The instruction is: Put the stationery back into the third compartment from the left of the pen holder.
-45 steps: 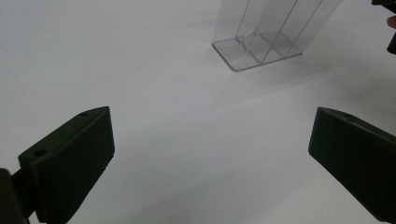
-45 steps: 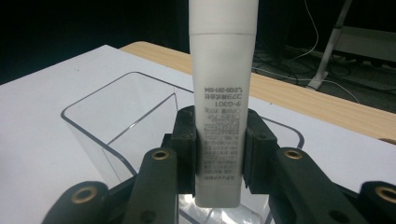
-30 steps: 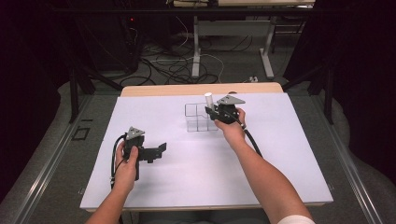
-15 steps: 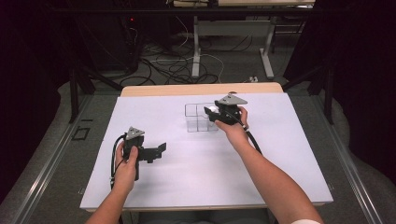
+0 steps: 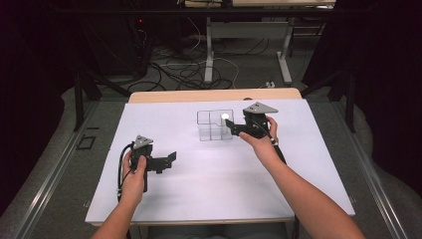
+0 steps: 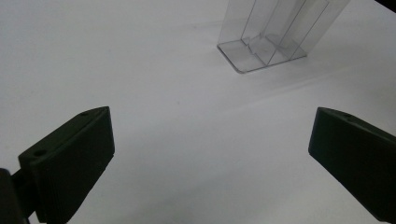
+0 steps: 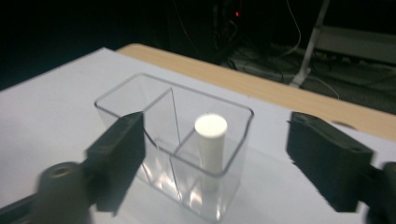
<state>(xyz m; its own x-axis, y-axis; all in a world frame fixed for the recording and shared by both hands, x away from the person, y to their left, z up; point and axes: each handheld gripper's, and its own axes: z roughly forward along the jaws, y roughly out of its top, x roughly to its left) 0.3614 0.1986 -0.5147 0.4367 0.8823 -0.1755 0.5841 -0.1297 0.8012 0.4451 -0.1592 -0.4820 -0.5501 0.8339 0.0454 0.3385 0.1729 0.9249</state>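
On the desk seen from the high view, a white sheet covers nearly the whole top, with a strip of bare wood along the far edge. A clear plastic divided box stands upright near the far middle of the sheet, and a white cylinder stands upright in its right-hand far compartment. The right gripper is held just beside the box's right side, its jaws pointing left toward the cylinder; from this height I cannot tell their spacing. The left gripper rests low over the near left part of the sheet, well apart from the box, jaws pointing right.

From the left gripper view, the two black jaws are spread wide, one at each lower corner, with bare white sheet between them. The clear box stands farther off at the top, its partitions visible through the walls.

From the right gripper view, the jaws are spread wide and grip nothing. The left jaw sits in front of the box's near wall, the right jaw off to the box's side. The cylinder stands upright in one compartment between partition and outer wall, its flat top level with the rim, free of both jaws. Behind the desk lie cables and a table leg on the dark floor.
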